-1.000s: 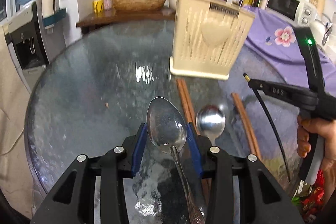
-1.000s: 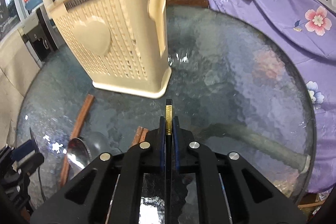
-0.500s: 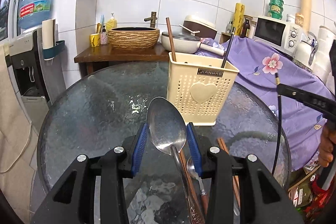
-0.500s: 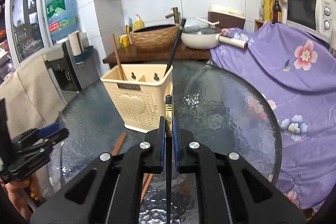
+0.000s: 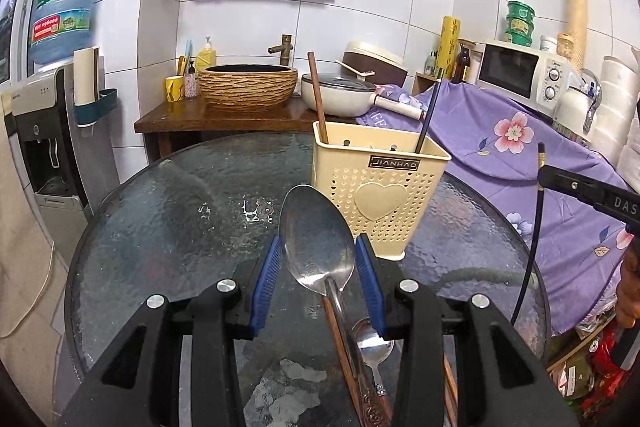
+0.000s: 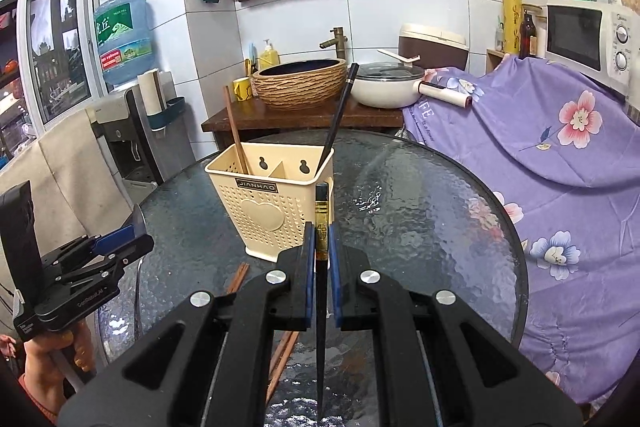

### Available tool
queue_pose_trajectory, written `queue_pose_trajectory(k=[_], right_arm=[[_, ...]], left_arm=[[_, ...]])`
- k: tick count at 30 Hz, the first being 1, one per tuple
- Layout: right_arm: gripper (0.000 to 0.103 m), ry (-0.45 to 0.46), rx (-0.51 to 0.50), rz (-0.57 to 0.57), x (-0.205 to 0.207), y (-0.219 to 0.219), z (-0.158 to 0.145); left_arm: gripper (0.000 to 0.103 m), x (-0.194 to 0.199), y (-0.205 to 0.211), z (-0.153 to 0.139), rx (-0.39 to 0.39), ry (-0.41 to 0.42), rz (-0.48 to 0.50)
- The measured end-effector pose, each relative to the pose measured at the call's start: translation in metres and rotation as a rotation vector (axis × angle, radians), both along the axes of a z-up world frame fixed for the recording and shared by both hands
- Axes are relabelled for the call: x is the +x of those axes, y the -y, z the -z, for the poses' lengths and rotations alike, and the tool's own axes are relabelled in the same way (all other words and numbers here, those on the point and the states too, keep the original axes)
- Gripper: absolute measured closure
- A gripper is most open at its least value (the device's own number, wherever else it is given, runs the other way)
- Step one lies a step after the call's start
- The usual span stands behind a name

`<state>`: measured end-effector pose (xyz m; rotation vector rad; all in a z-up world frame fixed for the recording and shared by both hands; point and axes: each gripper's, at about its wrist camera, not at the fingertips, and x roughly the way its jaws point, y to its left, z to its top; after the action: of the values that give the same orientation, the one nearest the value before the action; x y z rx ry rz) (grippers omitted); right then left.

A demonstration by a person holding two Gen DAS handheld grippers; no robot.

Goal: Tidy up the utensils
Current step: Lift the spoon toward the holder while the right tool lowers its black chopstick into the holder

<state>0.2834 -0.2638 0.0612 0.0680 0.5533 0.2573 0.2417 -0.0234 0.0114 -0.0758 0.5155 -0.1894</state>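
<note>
My left gripper (image 5: 316, 259) is shut on a large steel spoon (image 5: 316, 239), its bowl between the blue pads and pointing forward. It hangs above the glass table (image 5: 168, 227), short of the cream utensil holder (image 5: 380, 199). My right gripper (image 6: 321, 247) is shut on a black chopstick (image 6: 321, 211) with a gold band, held near the holder (image 6: 264, 203). The holder has a brown chopstick (image 6: 234, 131) in its left compartment and a black chopstick (image 6: 338, 115) in its right. A small spoon (image 5: 372, 343) and brown chopsticks (image 6: 238, 277) lie on the table below the grippers.
The round table is edged on the right by a purple floral cloth (image 6: 540, 155). Behind it stands a wooden counter (image 5: 224, 117) with a woven basin and a white pan. A water dispenser (image 5: 48, 147) is at the left. A person's hand (image 6: 52, 367) holds the left gripper.
Both grippers have risen and tipped upward, so the views now take in the holder's open top and the back wall. The spoon and the black chopstick stayed in their grips.
</note>
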Motion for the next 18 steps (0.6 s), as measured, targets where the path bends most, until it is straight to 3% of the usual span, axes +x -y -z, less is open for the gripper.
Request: queue_pose_trajectory(k=[6, 18], right_arm=[[0.096, 0.006, -0.009, -0.003, -0.002, -0.003, -0.002], [0.096, 0.004, -0.007, -0.002, -0.001, -0.003, -0.002]], left_arm=[[0.065, 0.004, -0.001, 0.004, 0.010, 0.004, -0.005], [0.065, 0.012, -0.013, 0.036, 0.017, -0.066, -0.033]])
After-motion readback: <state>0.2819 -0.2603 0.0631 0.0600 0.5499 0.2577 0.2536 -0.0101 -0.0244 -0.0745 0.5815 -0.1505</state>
